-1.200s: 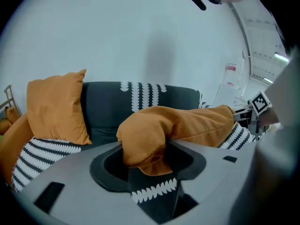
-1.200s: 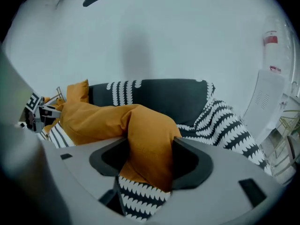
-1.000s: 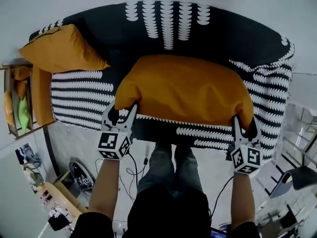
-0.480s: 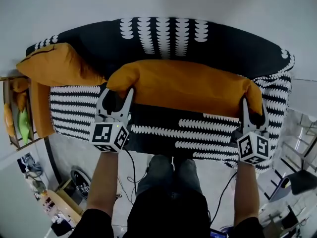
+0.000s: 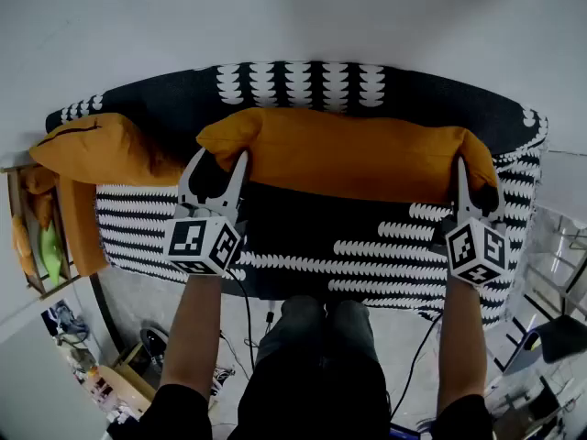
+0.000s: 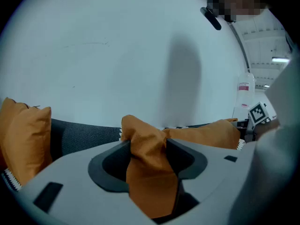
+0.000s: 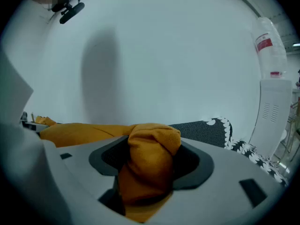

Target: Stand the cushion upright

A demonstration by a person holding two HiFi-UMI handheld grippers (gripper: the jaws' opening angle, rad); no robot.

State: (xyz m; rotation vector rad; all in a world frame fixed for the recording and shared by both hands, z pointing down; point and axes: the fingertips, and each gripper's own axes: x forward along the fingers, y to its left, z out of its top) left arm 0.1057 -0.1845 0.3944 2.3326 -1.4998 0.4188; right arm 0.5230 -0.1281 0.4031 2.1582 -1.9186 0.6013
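A long orange cushion (image 5: 353, 159) stretches across the sofa (image 5: 367, 246), lifted against the black backrest. My left gripper (image 5: 216, 159) is shut on the cushion's left corner (image 6: 147, 163), with bunched orange cloth between its jaws. At the other end my right gripper (image 5: 477, 174) is shut on the right corner (image 7: 150, 165), cloth wadded between its jaws. The cushion's long edge runs away from each gripper toward the other in both gripper views.
A second orange cushion (image 5: 96, 149) leans at the sofa's left end. The sofa has a black-and-white patterned cover and stands against a pale wall (image 5: 293, 16). A white appliance (image 7: 272, 111) stands right of it; shelves and clutter (image 5: 37, 236) lie on the left.
Both grippers have moved away from me toward the backrest and slightly up, carrying the cushion from lying flat on the seat to standing nearly upright against the backrest.
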